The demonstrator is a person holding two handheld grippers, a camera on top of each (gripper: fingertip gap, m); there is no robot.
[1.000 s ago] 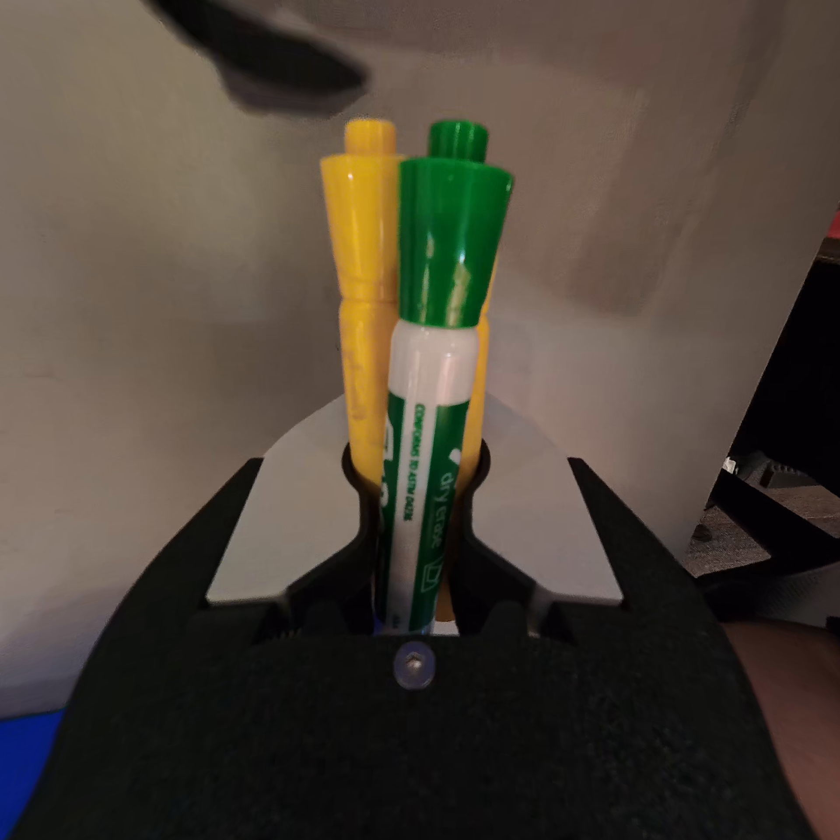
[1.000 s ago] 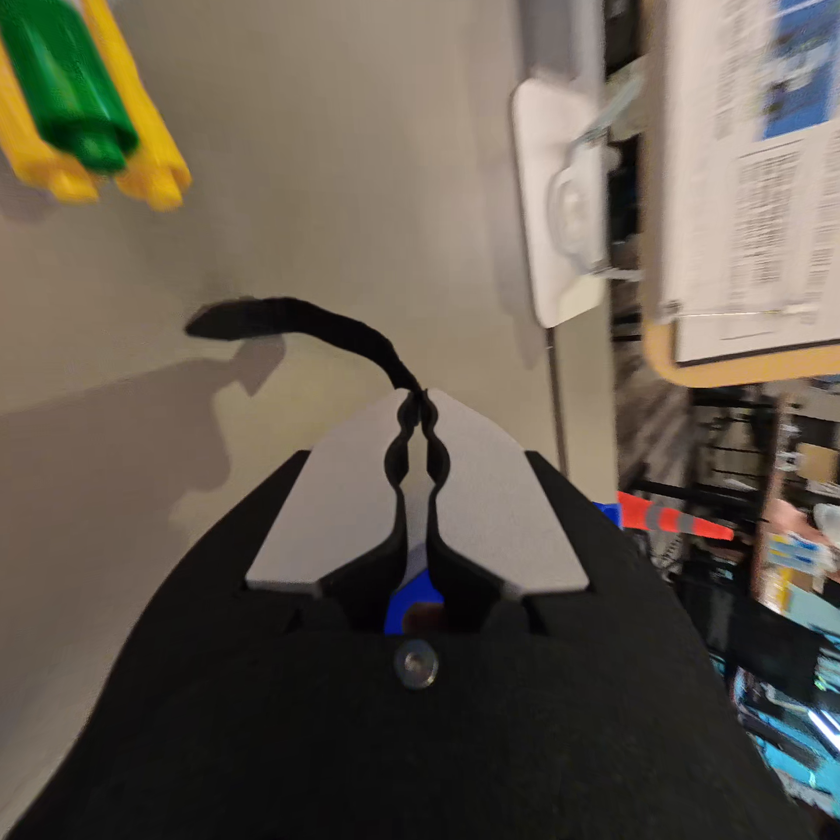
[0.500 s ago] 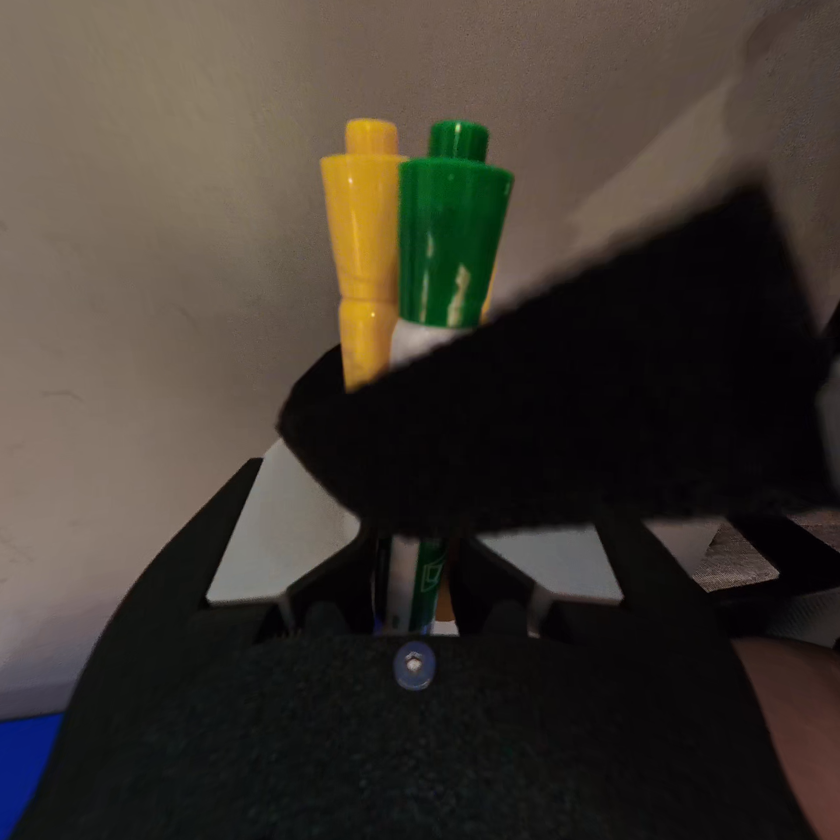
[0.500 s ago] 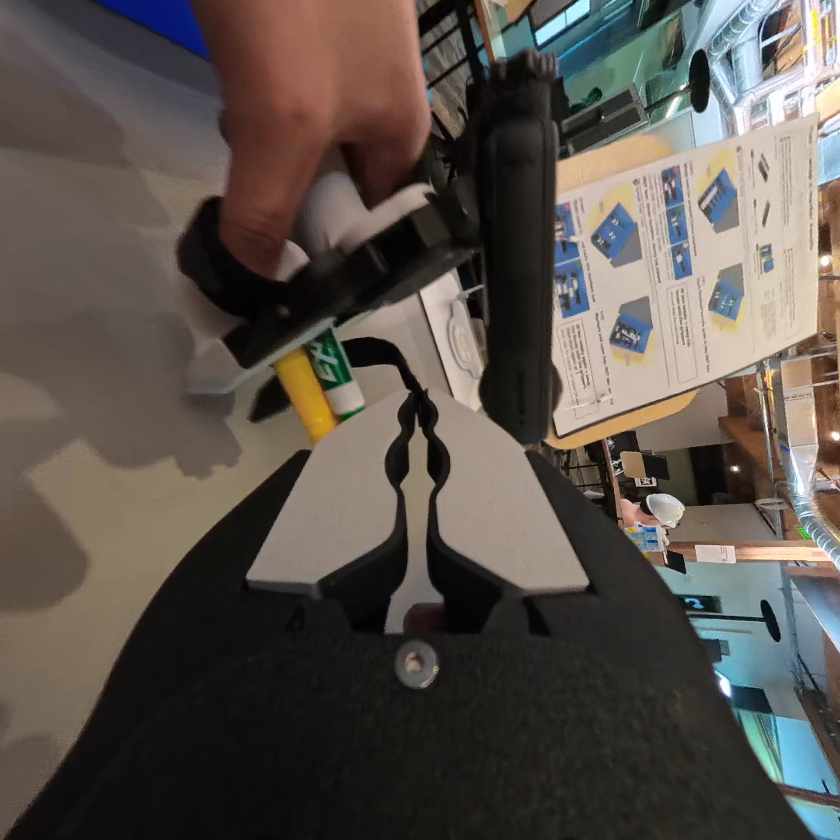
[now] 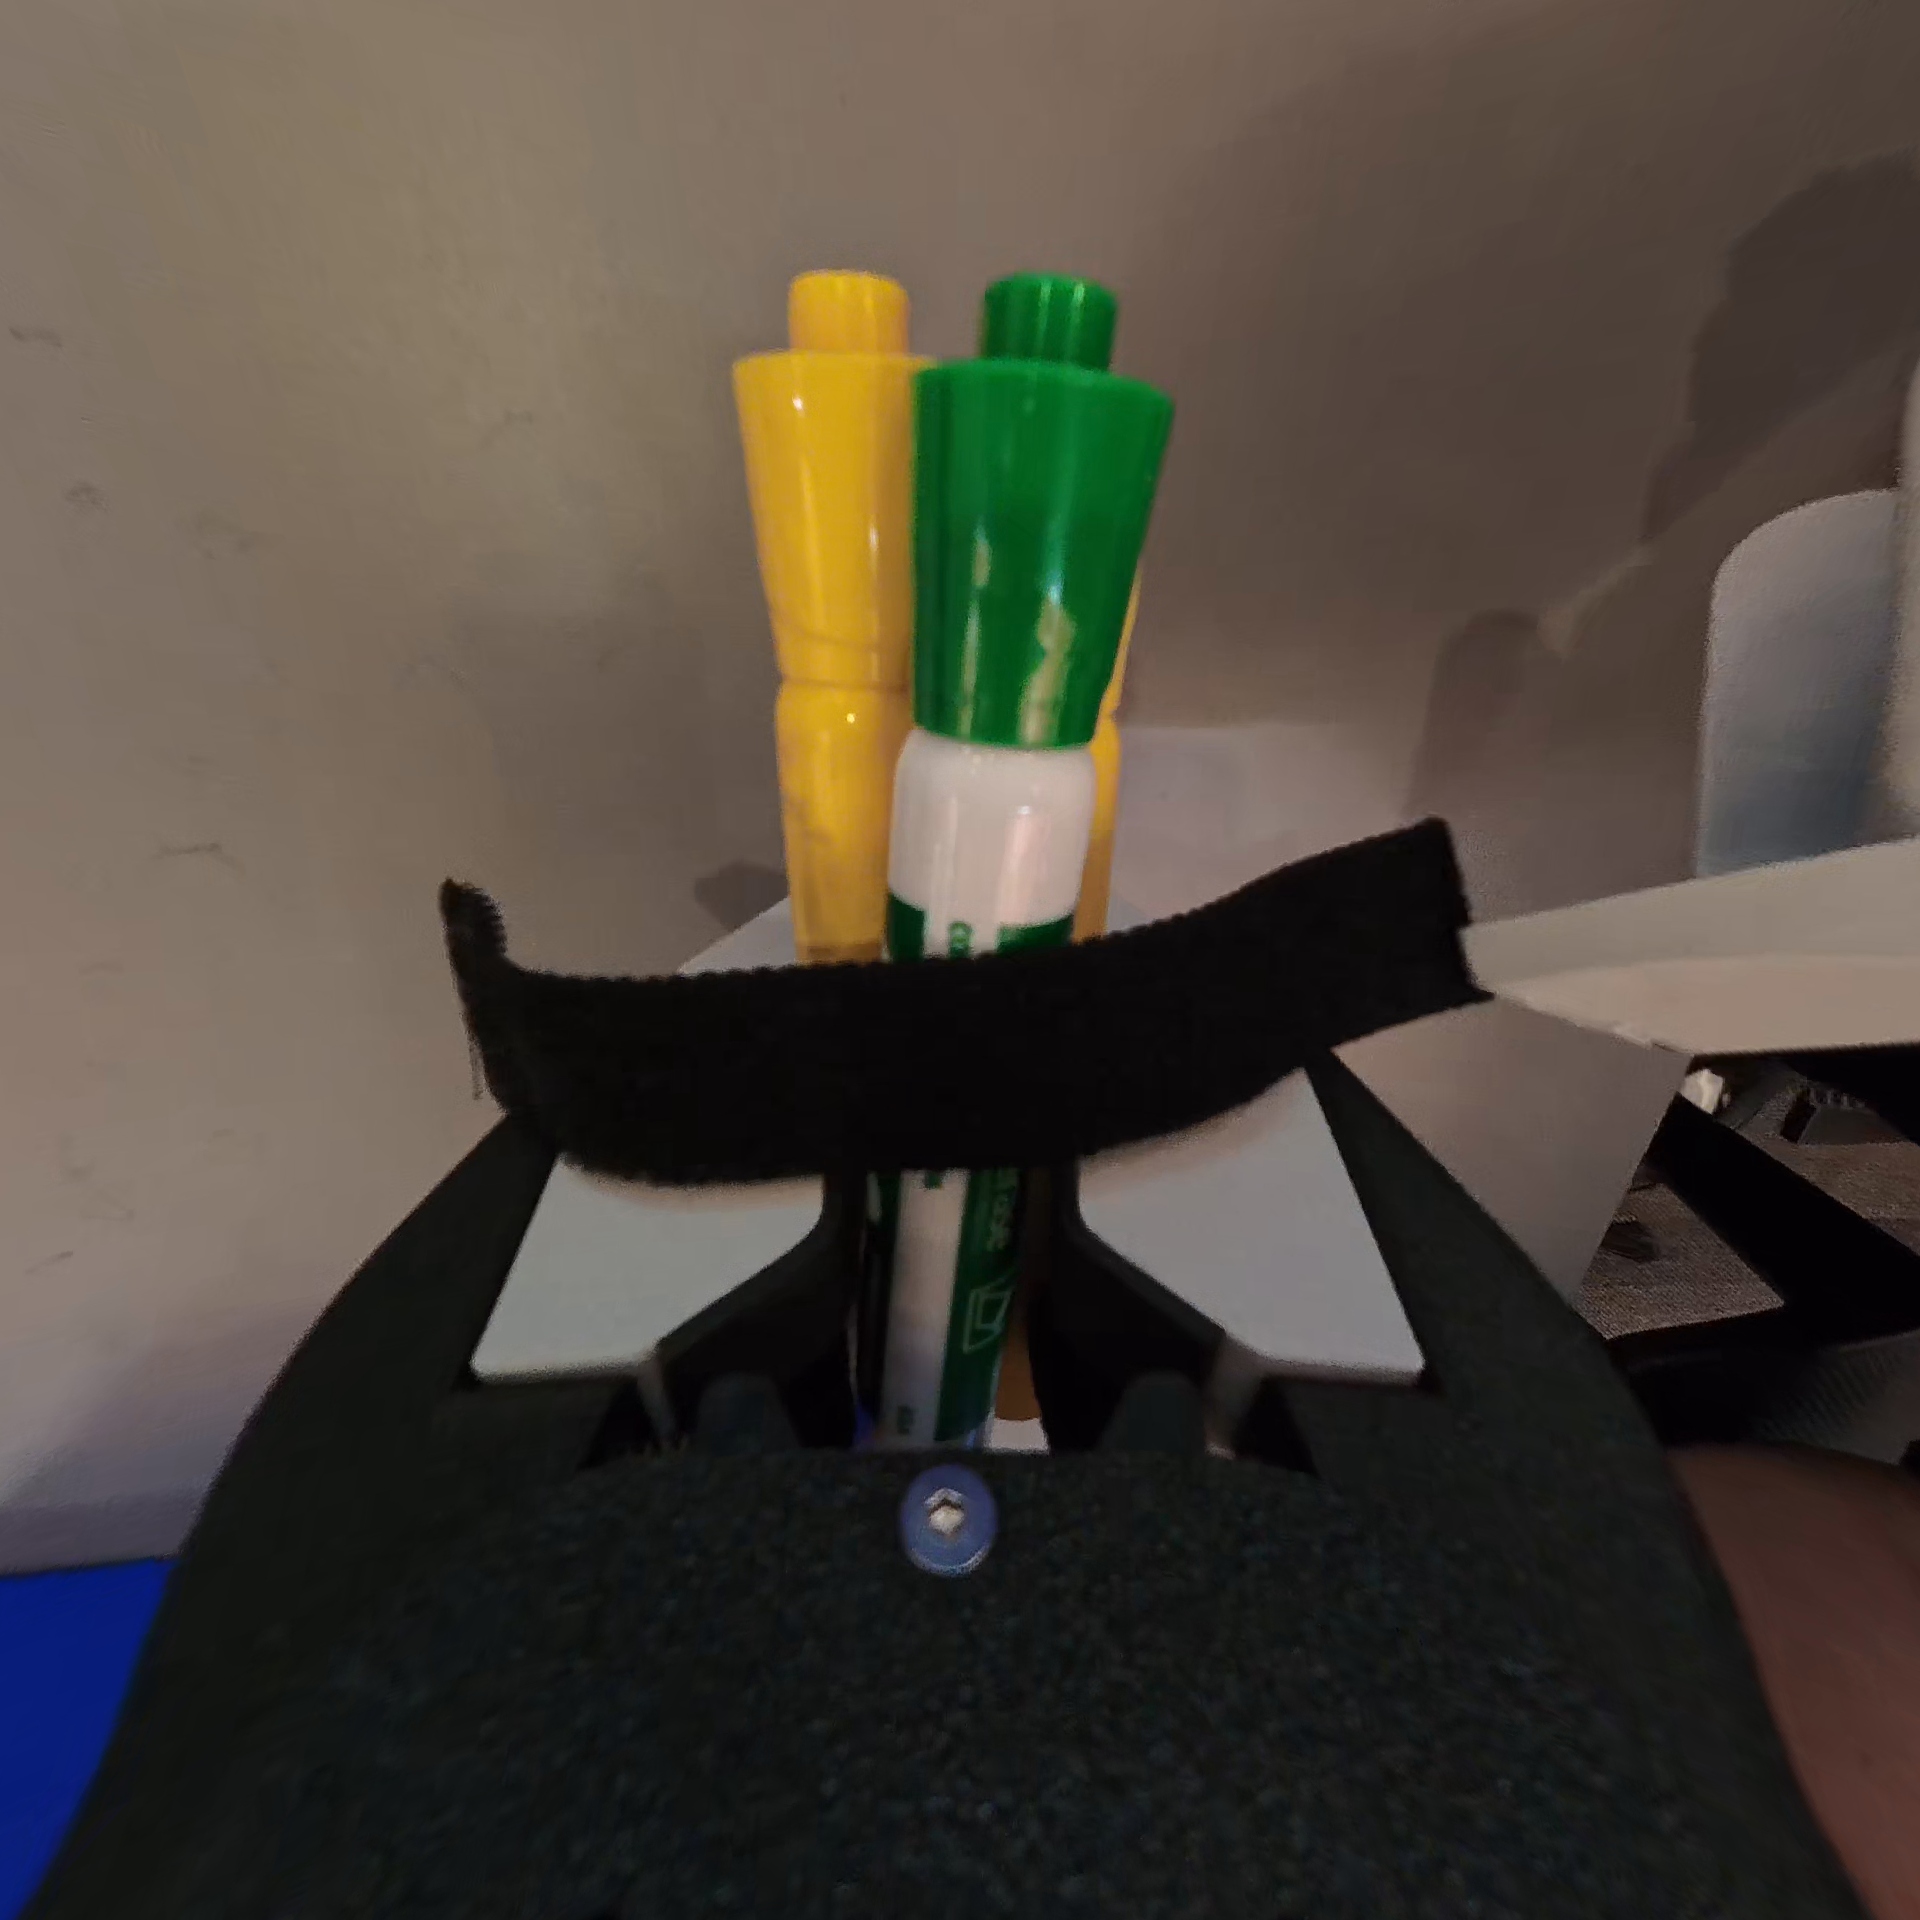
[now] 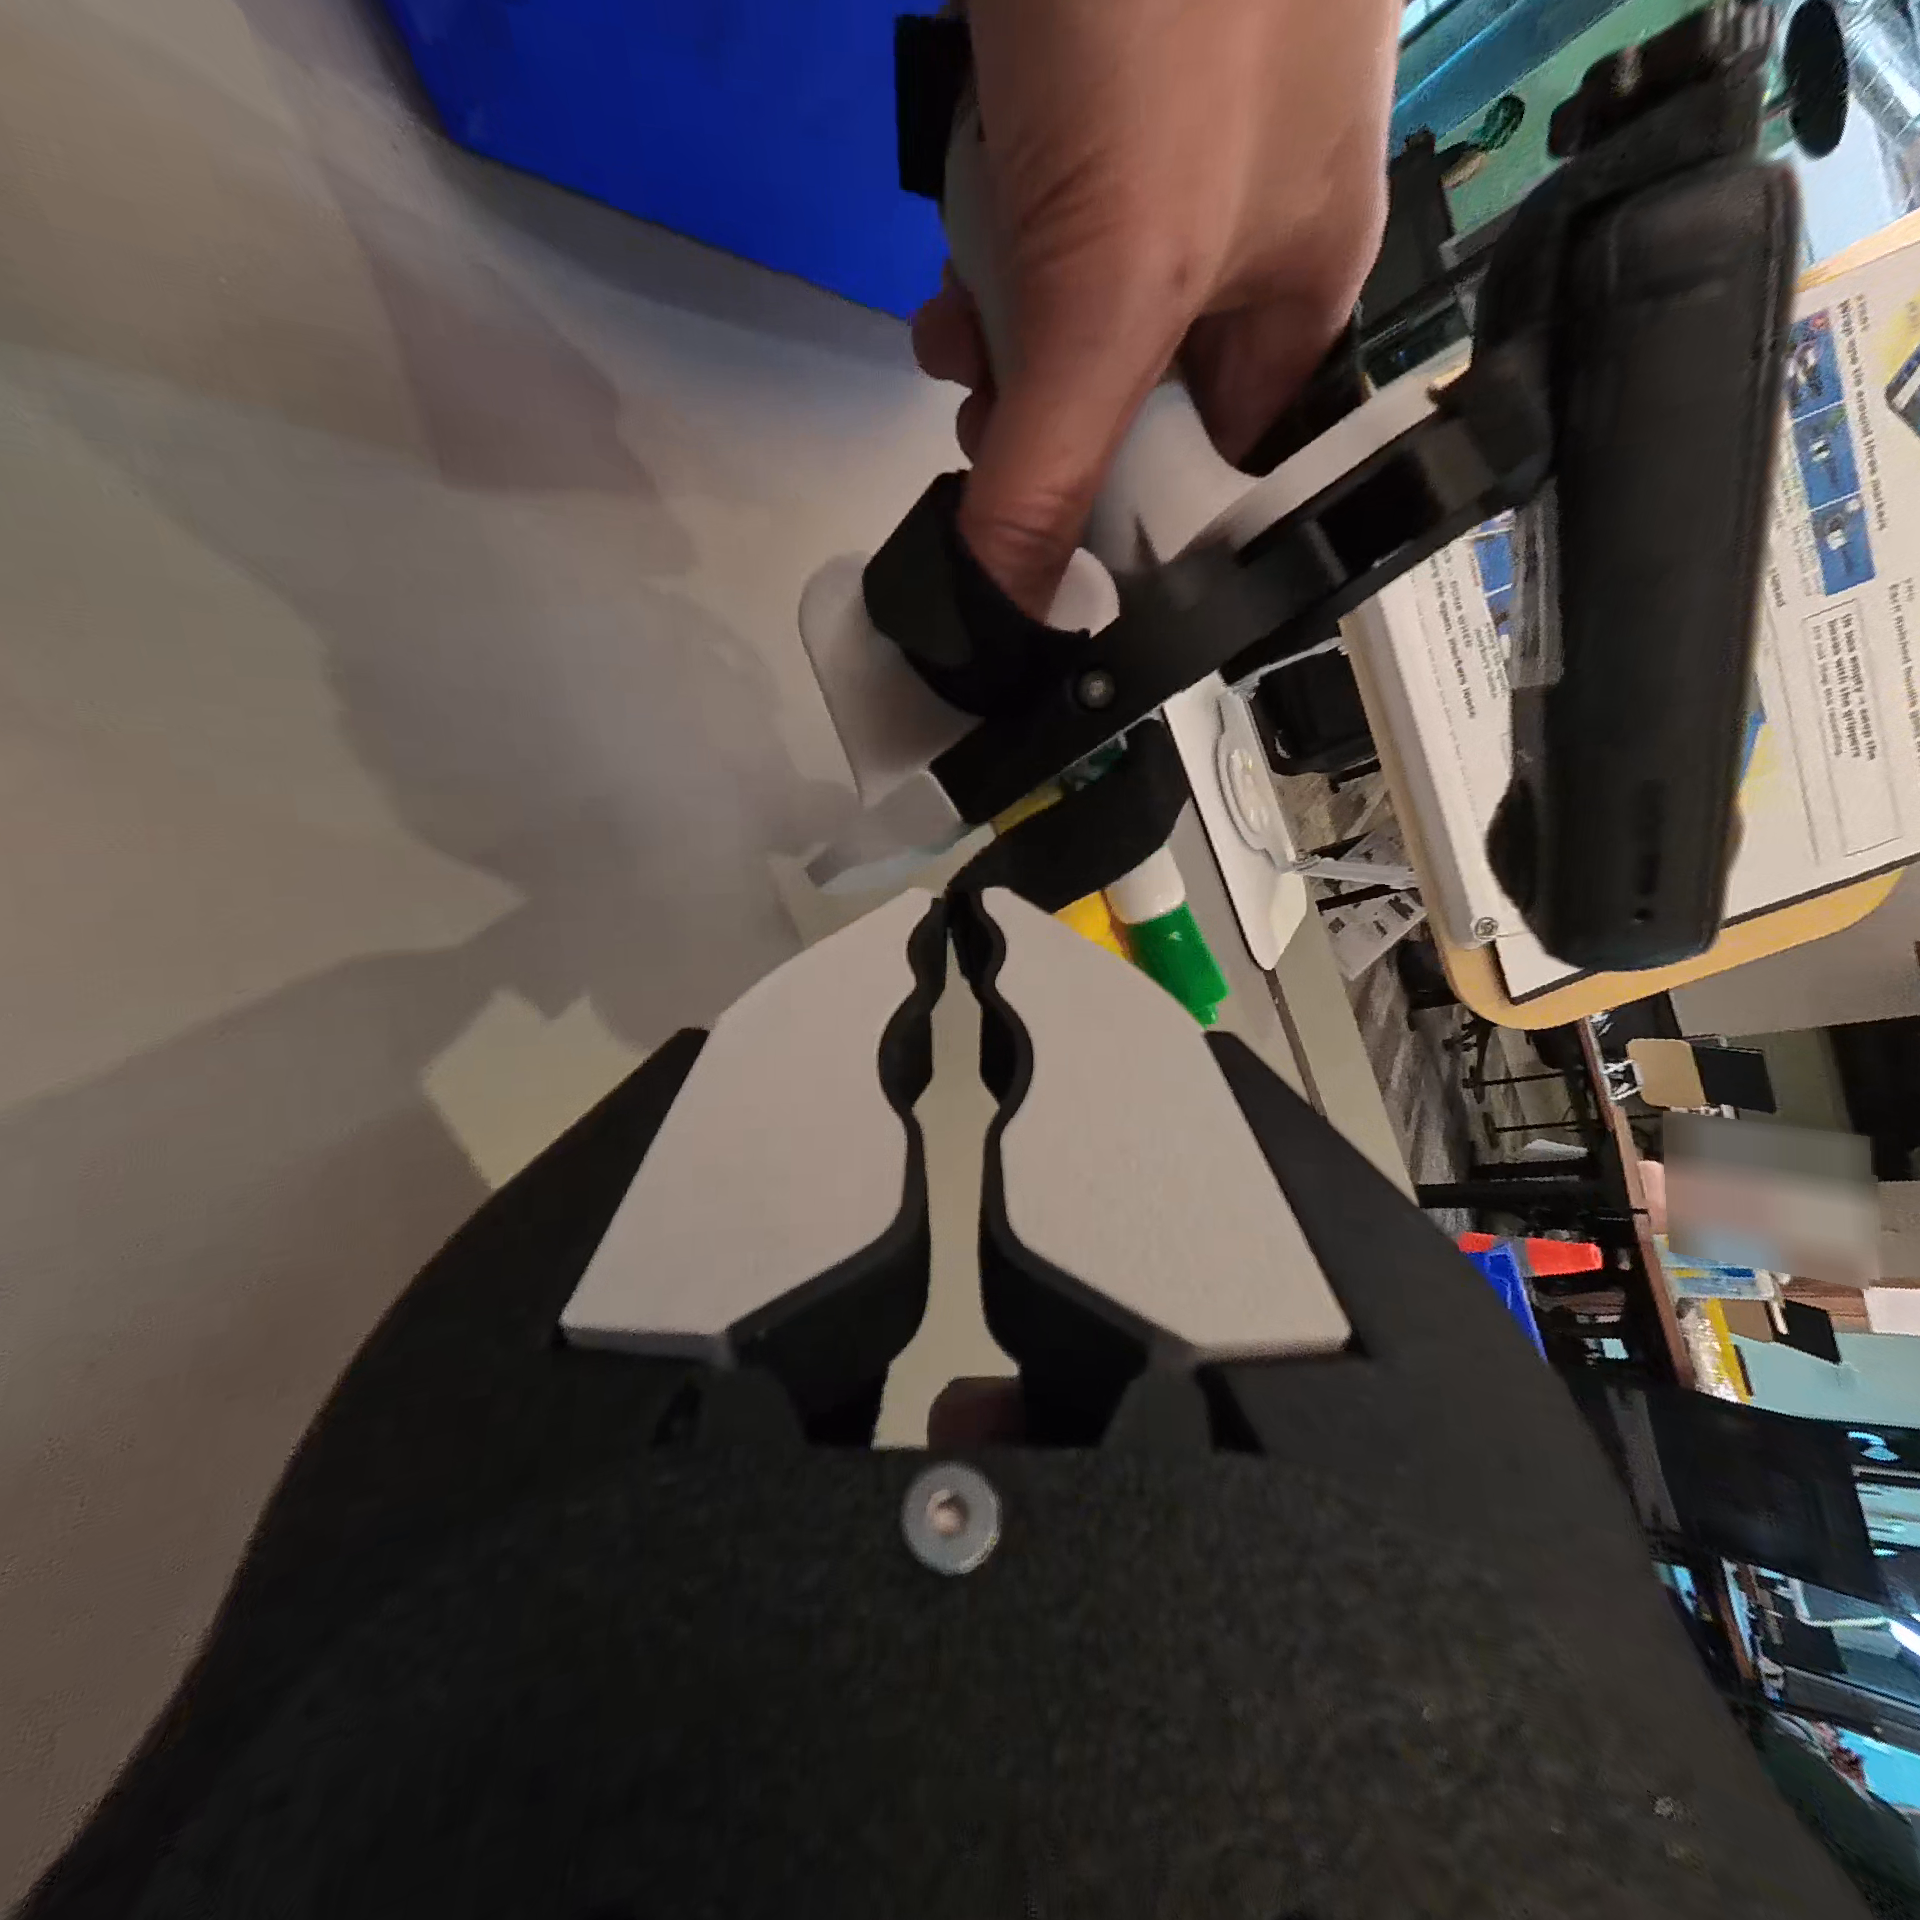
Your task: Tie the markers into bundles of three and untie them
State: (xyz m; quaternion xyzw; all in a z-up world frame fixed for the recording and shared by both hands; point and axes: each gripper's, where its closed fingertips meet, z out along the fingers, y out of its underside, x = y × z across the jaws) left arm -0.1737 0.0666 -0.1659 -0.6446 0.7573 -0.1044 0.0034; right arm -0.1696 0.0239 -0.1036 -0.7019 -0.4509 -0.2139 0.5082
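Observation:
My left gripper (image 5: 951, 940) is shut on three markers: a green-capped marker (image 5: 1023, 644) in front, a yellow marker (image 5: 831, 623) at its left, and another yellow one mostly hidden behind. A black strap (image 5: 935, 1049) lies across the front of the markers, over the left gripper's fingertips. Its right end is held by my right gripper, whose grey finger (image 5: 1662, 966) enters from the right. In the right wrist view my right gripper (image 6: 961, 914) is shut on the strap (image 6: 1081, 847). The green cap (image 6: 1169, 951) pokes out just beyond, under the hand-held left gripper (image 6: 1049, 675).
The grey tabletop (image 6: 312, 727) lies below both grippers, with a blue area (image 6: 675, 135) at one side. A white plate-like fixture (image 6: 1257, 821) and a board carrying a printed sheet (image 6: 1829, 582) stand past the table edge. Shelves and clutter fill the room behind. My right fingertips sit around 8 cm from my left ones.
My right gripper has swung over to the left gripper with the strap. The strap, far off a second ago, now lies flat across the front of the markers. The left gripper has held still.

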